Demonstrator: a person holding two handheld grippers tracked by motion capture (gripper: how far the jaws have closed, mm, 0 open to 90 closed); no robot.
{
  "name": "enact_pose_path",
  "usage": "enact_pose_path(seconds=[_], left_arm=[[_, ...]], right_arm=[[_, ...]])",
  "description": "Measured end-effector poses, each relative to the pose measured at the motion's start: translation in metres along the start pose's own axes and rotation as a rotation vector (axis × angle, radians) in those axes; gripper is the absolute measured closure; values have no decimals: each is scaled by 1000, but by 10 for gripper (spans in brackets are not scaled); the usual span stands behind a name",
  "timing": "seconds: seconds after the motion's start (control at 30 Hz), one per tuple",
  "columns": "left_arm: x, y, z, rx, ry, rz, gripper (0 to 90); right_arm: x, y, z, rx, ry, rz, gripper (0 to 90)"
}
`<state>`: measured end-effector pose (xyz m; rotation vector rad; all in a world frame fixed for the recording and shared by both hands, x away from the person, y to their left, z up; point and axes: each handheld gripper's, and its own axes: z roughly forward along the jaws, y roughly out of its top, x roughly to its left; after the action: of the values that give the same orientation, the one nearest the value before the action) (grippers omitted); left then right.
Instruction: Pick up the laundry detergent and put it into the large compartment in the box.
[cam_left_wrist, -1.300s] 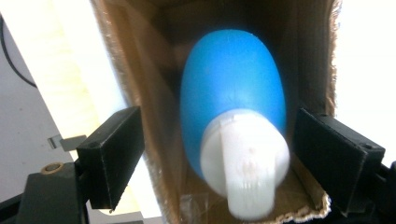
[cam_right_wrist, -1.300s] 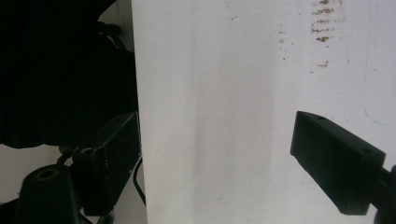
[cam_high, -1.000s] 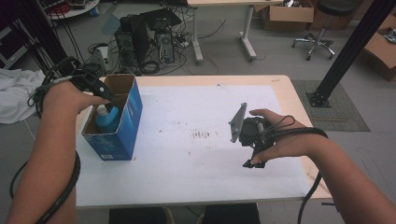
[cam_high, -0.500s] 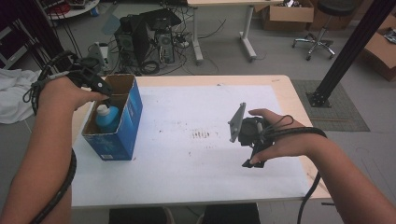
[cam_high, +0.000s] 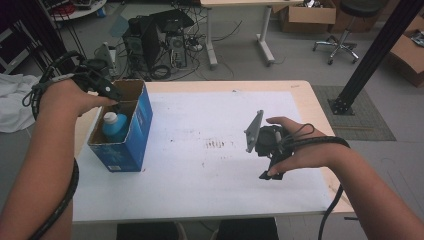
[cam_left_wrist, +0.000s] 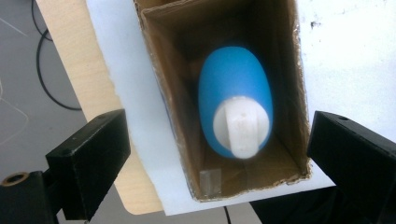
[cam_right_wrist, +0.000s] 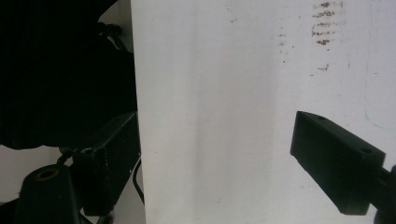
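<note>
With jaws just opened above the box (cam_high: 125, 142), left gripper (cam_high: 114, 98) off the bottle (cam_high: 116, 126), standing inside at nine o'clock. Placing judged done; withdrawing left. Right gripper (cam_high: 257, 132) idle, jaws apart.

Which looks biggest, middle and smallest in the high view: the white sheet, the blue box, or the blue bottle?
1. white sheet, covering most of the table top.
2. blue box, standing at the sheet's left edge.
3. blue bottle, partly hidden inside the box.
</note>
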<state>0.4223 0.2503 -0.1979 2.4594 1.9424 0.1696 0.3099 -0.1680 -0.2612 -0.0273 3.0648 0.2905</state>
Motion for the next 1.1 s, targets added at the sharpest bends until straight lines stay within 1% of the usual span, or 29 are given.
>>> enact_pose_path(seconds=[0.23, 0.3, 0.4, 0.43, 0.5, 0.53, 0.57, 0.6, 0.63, 0.67, 0.77, 0.8, 0.87, 0.93, 0.97, 1.0, 1.03, 1.07, 1.1], left_arm=[[-7, 0, -8, 0, 18, 26, 23], [-11, 1, -11, -1, 22, 44, 7], [-18, 1, -14, -17, 19, 70, 1], [-21, 2, -16, -24, 21, 88, 1], [-28, 3, -19, -31, 11, 120, 1], [-33, 3, -21, -37, 16, 147, 1], [-40, 3, -24, -51, 23, 192, 1], [-45, 3, -25, -57, 16, 211, 1], [-52, 2, -27, -71, 14, 253, 1], [-59, 2, -29, -79, 10, 314, 1], [-77, 1, -31, -85, -24, 443, 1], [-82, 0, -31, -92, -37, 467, 1], [-91, -2, -34, -111, -53, 542, 1], [-96, -3, -37, -137, -64, 596, 1], [-100, -4, -39, -149, -71, 637, 1], [-102, -6, -39, -156, -87, 669, 1], [-104, -6, -40, -158, -98, 690, 1], [-106, -7, -40, -150, -116, 721, 1], [-109, -8, -41, -151, -117, 751, 1]], right_arm=[[0, 0, 0, -2, -1, 1, 162], [0, -1, 0, -4, -1, 2, 162], [0, -2, -1, -6, -3, 4, 162], [0, -2, -1, -7, -4, 3, 162], [0, -2, -1, -11, -4, 6, 162], [0, -3, -1, -10, -4, 6, 162], [0, -3, -1, -9, -5, 7, 162], [-1, -3, -2, -9, -5, 10, 162], [-1, -3, -2, -9, -7, 12, 162], [-1, -3, -2, -8, -10, 9, 162], [-2, -3, -3, -7, -10, 10, 162], [-2, -3, -3, -8, -10, 12, 162], [-3, -2, -4, -6, -12, 10, 162], [-3, -2, -5, -4, -12, 13, 162], [-3, -2, -6, -3, -12, 13, 162], [-3, -2, -6, -1, -10, 13, 162], [-3, -2, -6, 1, -11, 13, 162], [-3, -1, -6, 1, -10, 14, 162], [-3, -2, -6, 1, -10, 13, 162]])
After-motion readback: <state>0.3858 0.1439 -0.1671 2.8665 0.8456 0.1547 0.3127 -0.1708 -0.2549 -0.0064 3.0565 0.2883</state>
